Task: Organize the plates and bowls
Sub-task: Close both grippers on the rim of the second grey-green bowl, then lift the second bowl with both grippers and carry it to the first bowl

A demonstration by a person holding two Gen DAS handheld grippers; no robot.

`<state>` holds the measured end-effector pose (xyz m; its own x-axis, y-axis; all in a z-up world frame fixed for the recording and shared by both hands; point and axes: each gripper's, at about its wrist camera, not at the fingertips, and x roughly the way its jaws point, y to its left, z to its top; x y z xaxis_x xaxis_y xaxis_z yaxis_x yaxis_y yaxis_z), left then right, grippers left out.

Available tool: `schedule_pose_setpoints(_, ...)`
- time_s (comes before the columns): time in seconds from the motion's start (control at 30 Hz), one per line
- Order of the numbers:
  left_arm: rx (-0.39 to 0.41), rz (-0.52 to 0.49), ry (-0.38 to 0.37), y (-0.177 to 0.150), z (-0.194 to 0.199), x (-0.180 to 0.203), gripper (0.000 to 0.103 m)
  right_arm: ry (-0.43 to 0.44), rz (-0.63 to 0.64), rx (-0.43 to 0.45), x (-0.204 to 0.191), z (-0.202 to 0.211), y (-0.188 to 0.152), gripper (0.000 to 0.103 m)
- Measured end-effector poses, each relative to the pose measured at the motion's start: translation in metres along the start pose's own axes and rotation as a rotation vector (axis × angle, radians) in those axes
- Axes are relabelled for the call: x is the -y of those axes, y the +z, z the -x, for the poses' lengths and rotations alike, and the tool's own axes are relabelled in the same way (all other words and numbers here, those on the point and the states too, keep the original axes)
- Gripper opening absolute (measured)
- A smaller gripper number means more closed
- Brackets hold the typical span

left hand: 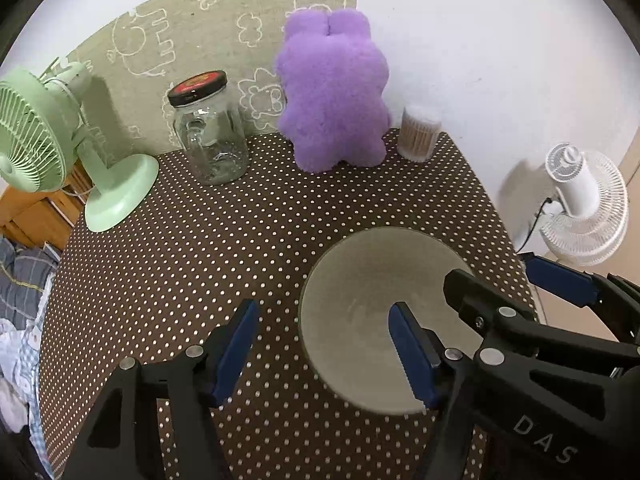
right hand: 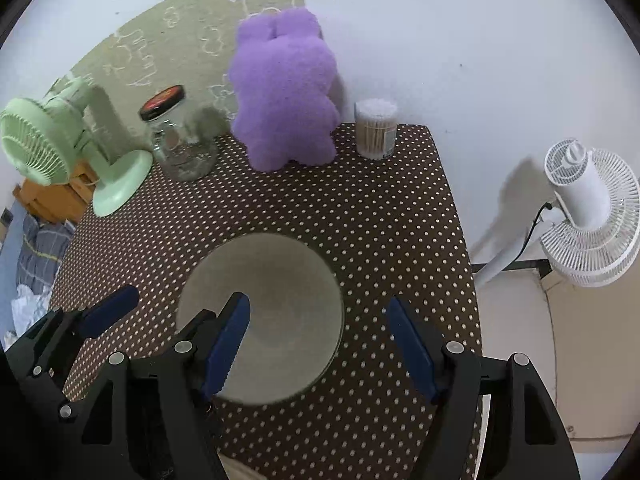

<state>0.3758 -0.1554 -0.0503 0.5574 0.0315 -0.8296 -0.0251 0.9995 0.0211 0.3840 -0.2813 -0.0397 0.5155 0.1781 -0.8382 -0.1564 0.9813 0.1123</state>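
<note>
Sitting mouth-up on dotted table [left hand: 168, 264]: round bowl [left hand: 372, 280], empty | jar [left hand: 210, 136] lidded, upright, empty | left gripper [left hand: 320, 344], right gripper [right hand: 320, 340]: jaws apart, straddling opposite rims, gripping nothing.

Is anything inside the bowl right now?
The bowl looks empty: bare pale interior. One blue finger of each gripper overlaps its rim in view, hiding a strip of the near side.
</note>
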Motion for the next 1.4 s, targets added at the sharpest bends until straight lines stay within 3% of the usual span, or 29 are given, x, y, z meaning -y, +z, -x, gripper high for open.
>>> schedule_pose_setpoints(0.17, -0.038, -0.007, -0.005, 0.003, -0.02, 0.006, 0.053, 0.017, -0.014, -0.029, 0.007, -0.021, 0.005, 0.073)
schedule_pose_setpoints(0.37, -0.053, -0.016, 0.014, 0.005, -0.032, 0.009, 0.046, 0.024, -0.017, -0.055, 0.006, -0.039, 0.005, 0.06)
schedule_pose_setpoints(0.43, -0.063, -0.02, 0.02, 0.004, -0.035, 0.008, 0.043, 0.023, -0.016, -0.059, 0.006, -0.043, 0.005, 0.054)
schedule_pose_setpoints(0.5, -0.074, -0.032, 0.029, 0.005, -0.039, 0.008, 0.042, 0.014, -0.016, -0.067, 0.005, -0.048, 0.003, 0.039)
schedule_pose_setpoints(0.67, -0.08, -0.051, 0.039, 0.005, -0.044, 0.008, 0.04, -0.009, -0.032, -0.082, 0.003, -0.057, -0.001, 0.023)
schedule_pose_setpoints(1.03, -0.096, -0.036, 0.065, 0.003, -0.043, 0.005, 0.025, -0.064, -0.033, -0.09, -0.001, -0.056, 0.0, 0.019)
schedule_pose_setpoints(1.4, -0.123, -0.039, 0.045, -0.007, -0.027, 0.014, 0.025, -0.089, -0.056, -0.111, 0.005, -0.038, -0.012, 0.019)
